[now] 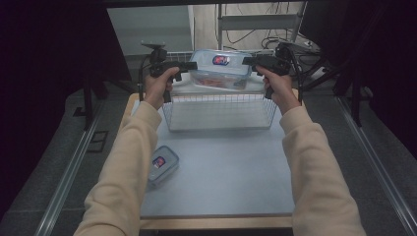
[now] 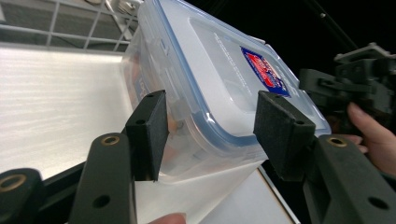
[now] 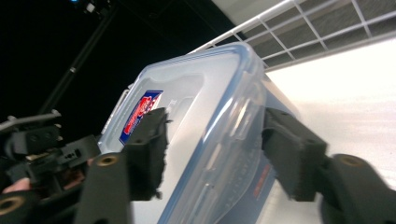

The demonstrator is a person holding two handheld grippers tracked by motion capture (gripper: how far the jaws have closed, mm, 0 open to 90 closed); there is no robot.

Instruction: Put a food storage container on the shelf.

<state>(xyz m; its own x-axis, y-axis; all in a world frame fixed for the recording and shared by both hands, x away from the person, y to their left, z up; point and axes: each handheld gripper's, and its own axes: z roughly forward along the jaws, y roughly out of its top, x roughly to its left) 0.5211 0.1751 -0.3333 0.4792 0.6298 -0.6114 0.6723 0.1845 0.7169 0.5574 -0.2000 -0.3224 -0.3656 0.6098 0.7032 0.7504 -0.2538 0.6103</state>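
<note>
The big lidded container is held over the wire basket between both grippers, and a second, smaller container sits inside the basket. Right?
Not quite. The small container lies on the table, near the person's left sleeve, not inside the wire basket; the high view shows it. The big lidded container is between both grippers above the basket.

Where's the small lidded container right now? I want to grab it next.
In the high view, the small lidded container lies on the table at the near left, beside the person's left sleeve, nearer than the wire basket.

1. Two lidded boxes: a large box (image 1: 220,69) tilted above the basket, and a small box (image 1: 162,165) on the table.
2. One wire basket (image 1: 219,112).
3. One table (image 1: 231,172).
4. Two grippers: left gripper (image 1: 189,65), right gripper (image 1: 247,61).
</note>
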